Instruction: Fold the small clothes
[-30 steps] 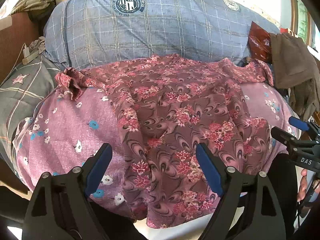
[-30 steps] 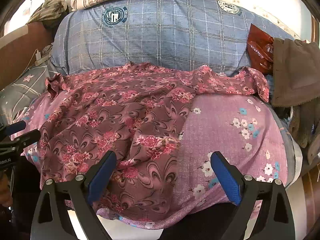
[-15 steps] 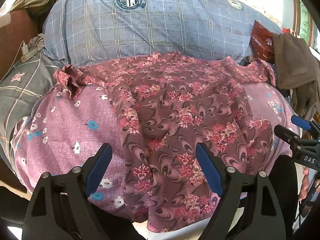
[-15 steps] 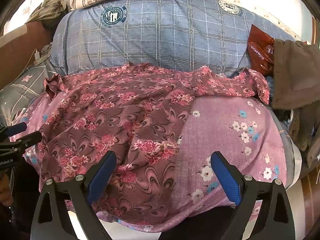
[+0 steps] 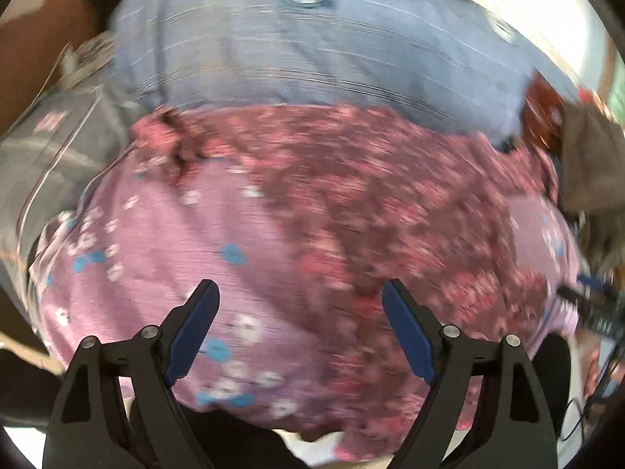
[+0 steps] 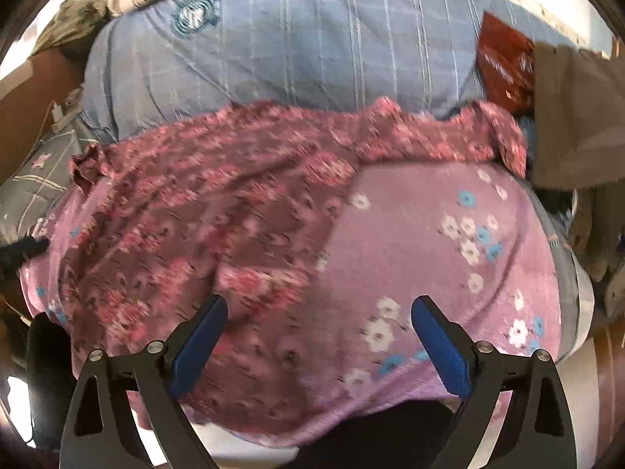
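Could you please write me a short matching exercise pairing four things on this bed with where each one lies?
Things:
1. floral garment
2. blue checked quilt
3. red packet
4. pink sheet

Places:
A. at the far right, beside the brown cloth
B. spread out over the pink sheet
C. at the back, beyond the garment
D. on top of the bed, under the garment

Pairs: 1-B, 2-C, 3-A, 4-D
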`<action>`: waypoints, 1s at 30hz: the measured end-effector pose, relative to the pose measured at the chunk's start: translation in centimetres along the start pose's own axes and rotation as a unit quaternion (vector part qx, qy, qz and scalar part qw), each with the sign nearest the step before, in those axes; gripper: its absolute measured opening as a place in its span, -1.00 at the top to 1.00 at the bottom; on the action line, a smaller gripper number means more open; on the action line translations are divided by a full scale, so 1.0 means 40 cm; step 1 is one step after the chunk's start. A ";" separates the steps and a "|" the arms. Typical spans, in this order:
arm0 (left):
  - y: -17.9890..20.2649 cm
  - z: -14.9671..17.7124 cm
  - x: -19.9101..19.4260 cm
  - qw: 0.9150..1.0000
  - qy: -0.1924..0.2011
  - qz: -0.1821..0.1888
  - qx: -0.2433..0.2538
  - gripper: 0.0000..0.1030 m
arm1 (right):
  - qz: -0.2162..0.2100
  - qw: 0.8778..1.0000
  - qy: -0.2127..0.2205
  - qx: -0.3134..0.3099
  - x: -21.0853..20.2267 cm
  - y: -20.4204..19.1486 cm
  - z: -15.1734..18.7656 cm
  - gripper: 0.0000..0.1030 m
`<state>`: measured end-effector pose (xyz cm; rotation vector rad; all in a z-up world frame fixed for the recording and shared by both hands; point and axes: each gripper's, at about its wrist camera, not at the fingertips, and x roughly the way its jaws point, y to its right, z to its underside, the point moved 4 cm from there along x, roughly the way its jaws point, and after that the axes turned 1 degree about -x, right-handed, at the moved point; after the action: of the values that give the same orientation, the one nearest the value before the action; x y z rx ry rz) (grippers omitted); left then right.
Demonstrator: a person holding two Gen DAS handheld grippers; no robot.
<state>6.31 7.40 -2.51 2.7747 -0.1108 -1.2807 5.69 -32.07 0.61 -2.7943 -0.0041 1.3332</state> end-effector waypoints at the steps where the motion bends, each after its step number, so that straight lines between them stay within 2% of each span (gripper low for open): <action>1: -0.032 -0.006 0.007 1.000 -0.009 -0.011 -0.010 -0.67 | -0.007 1.000 -0.013 0.000 0.010 0.008 0.009 -0.87; 3: -0.070 -0.003 0.031 0.999 -0.032 -0.025 -0.019 -0.67 | -0.022 0.999 -0.034 -0.001 0.033 0.012 0.029 -0.87; 4: -0.079 0.010 0.052 0.998 -0.054 -0.018 -0.025 -0.67 | -0.033 0.998 -0.047 -0.003 0.050 0.008 0.041 -0.87; 7: -0.044 0.059 0.112 0.991 -0.120 0.044 -0.027 -0.67 | -0.063 0.995 -0.071 -0.009 0.094 -0.016 0.062 -0.87; 9: -0.003 0.081 0.136 0.987 -0.140 0.071 -0.010 -0.67 | -0.090 0.993 -0.080 -0.012 0.120 -0.037 0.067 -0.80; 10: 0.027 0.089 0.141 0.987 -0.138 0.086 0.005 -0.55 | -0.107 0.991 -0.082 -0.017 0.130 -0.048 0.069 -0.72; 11: 0.049 0.093 0.138 0.986 -0.135 0.093 0.017 -0.31 | -0.116 0.990 -0.083 -0.022 0.136 -0.054 0.071 -0.12; 12: 0.067 0.095 0.137 0.986 -0.133 0.099 0.029 0.58 | -0.126 0.988 -0.087 -0.029 0.142 -0.060 0.072 0.97; 13: 0.087 0.096 0.137 0.981 -0.149 0.114 0.041 0.86 | -0.144 0.984 -0.099 -0.034 0.146 -0.066 0.073 0.88; 14: 0.085 0.090 0.133 0.981 -0.153 0.113 0.037 0.87 | -0.159 0.982 -0.101 -0.027 0.135 -0.061 0.069 0.93; 17: 0.040 0.062 0.078 0.981 -0.146 0.126 0.003 0.89 | -0.195 0.980 -0.040 -0.005 0.015 -0.016 0.033 0.94; 19: 0.001 0.065 0.058 0.984 -0.144 0.102 -0.004 0.89 | -0.190 0.982 -0.016 0.017 -0.046 0.039 0.026 0.93; 21: -0.027 0.085 0.081 0.983 -0.167 0.082 -0.015 0.89 | -0.170 0.984 -0.033 0.047 -0.049 0.100 0.048 0.93; 24: -0.057 0.126 0.126 0.976 -0.211 0.044 -0.022 0.89 | -0.114 0.985 -0.112 0.064 0.040 0.148 0.113 0.90; 25: -0.060 0.126 0.123 0.975 -0.215 0.055 -0.028 0.89 | -0.094 0.983 -0.142 0.068 0.070 0.158 0.132 0.84; 27: -0.057 0.101 0.100 0.976 -0.198 0.081 -0.028 0.87 | -0.083 0.983 -0.141 0.081 0.079 0.174 0.115 0.76; 28: -0.052 0.078 0.087 0.979 -0.181 0.090 -0.022 0.71 | -0.088 0.985 -0.117 0.093 0.071 0.184 0.081 0.68; 29: -0.047 0.052 0.078 0.982 -0.164 0.095 -0.014 0.53 | -0.094 0.985 -0.102 0.101 0.066 0.187 0.053 0.36; 30: -0.038 0.025 0.082 0.984 -0.151 0.097 -0.009 -0.06 | -0.102 0.985 -0.086 0.106 0.067 0.188 0.023 -0.12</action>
<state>7.71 8.52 -5.79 2.4597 -0.3769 -1.6260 6.54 -39.49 -2.37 -2.4249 -0.1414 1.4274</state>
